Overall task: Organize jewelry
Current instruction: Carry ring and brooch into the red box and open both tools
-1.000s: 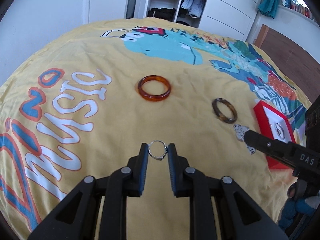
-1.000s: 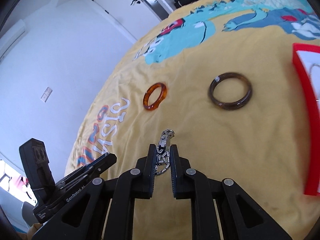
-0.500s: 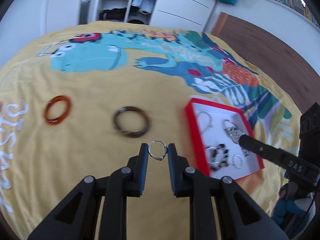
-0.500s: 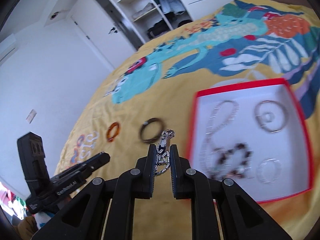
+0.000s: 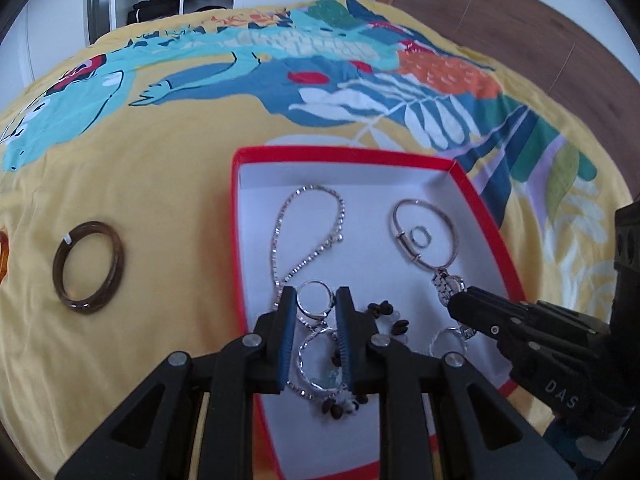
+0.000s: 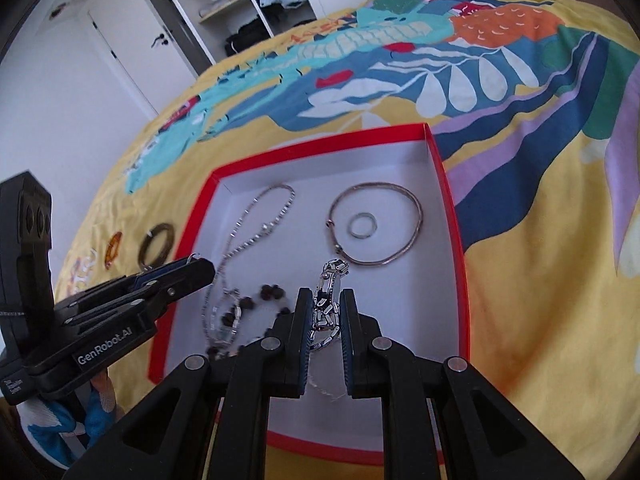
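My left gripper (image 5: 316, 300) is shut on a silver ring (image 5: 316, 304) and hangs over the near left part of the red box (image 5: 344, 153). My right gripper (image 6: 324, 304) is shut on a silver link chain (image 6: 329, 296), above the same box (image 6: 320, 144). Inside the white-lined box lie a thin silver necklace (image 5: 308, 236), a silver bangle (image 5: 424, 236) with a small ring (image 5: 420, 237) inside it, and a dark beaded bracelet (image 6: 256, 308). The right gripper also shows at the right of the left wrist view, its tip (image 5: 460, 304) holding the chain.
A dark brown bangle (image 5: 89, 266) lies on the yellow printed bedspread (image 5: 140, 184) left of the box. An amber bangle (image 6: 114, 249) lies further left. A wardrobe with open shelves (image 6: 240, 4) stands beyond the bed, wooden floor (image 5: 520, 20) to the right.
Both grippers have swept to the right across the bed, from over the bangles to above the red box. Each keeps its hold, left on the ring, right on the chain.
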Demonstrator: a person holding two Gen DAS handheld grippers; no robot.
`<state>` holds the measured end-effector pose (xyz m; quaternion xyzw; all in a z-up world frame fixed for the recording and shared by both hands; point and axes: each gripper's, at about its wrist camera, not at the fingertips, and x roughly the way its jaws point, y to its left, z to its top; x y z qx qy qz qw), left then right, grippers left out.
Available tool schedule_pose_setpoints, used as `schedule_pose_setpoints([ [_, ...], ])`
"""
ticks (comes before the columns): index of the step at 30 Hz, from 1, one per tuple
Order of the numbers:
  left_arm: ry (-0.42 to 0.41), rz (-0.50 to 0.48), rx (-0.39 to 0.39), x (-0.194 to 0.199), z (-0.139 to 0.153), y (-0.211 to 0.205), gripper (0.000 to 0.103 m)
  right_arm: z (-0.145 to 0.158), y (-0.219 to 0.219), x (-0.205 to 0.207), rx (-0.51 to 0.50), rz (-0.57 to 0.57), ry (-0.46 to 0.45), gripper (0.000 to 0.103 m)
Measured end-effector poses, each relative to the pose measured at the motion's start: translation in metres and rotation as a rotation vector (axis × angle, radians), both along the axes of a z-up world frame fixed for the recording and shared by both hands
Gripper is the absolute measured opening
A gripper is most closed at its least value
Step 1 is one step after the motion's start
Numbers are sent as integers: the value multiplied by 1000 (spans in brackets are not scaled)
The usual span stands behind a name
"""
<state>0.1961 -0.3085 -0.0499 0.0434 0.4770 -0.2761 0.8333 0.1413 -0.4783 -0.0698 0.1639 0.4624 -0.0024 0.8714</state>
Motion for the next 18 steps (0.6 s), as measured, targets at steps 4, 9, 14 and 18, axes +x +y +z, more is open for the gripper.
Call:
schedule_pose_setpoints([
  [4,-10,-13,39,3,-7,-11,18,-8,2,2,-28,9,24,13],
  [9,-35,-11,100,8,-12,-21,18,-10,8,4,-79,37,41,13],
  [14,-59,-19,136,7,-15,-24,19,-10,13,5,-102,43,54,13],
  [18,-58,-18,118,5,-13,-21,19,-8,15,0,-123,38,59,13],
])
